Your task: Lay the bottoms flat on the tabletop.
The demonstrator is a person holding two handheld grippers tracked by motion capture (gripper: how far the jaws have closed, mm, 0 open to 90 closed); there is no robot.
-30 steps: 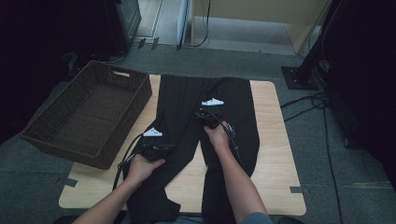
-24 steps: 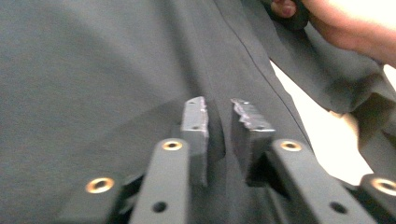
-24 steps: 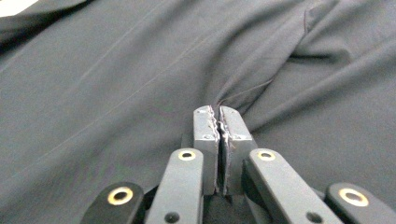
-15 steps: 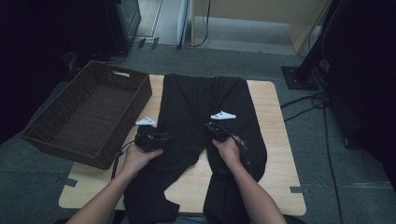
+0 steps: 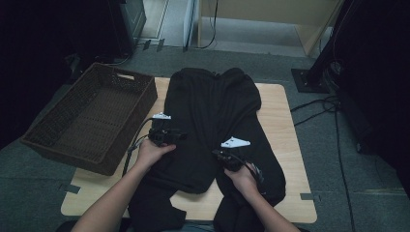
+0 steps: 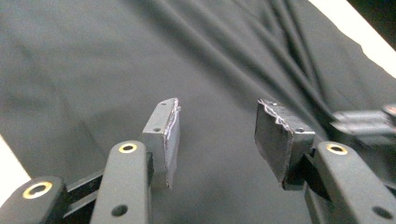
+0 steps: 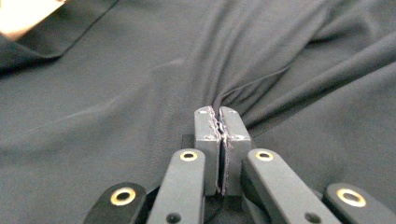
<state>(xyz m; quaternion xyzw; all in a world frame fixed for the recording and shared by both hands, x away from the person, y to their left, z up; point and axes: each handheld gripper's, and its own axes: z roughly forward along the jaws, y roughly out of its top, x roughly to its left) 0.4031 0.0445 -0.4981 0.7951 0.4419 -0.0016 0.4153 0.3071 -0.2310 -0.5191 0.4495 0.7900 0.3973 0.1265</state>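
Basket: a dark woven tray on the desk, to the left of the left tongs and overhanging the desk's left edge.

Left tongs: held over the left side of the trousers, near the basket's right wall. In the left gripper view the left tongs stand apart, having just been opening, with bare dark cloth beneath the gap and nothing between the pads.

Trousers: black, spread flat along the middle of the desk, waist at the far edge, legs running toward the person and over the near edge. Both tongs rest on them.

Right tongs: to the right of the left tongs and nearer the person, on the right leg. In the right gripper view the right tongs are together, pinching a fold of the cloth; creases fan out from the tips.
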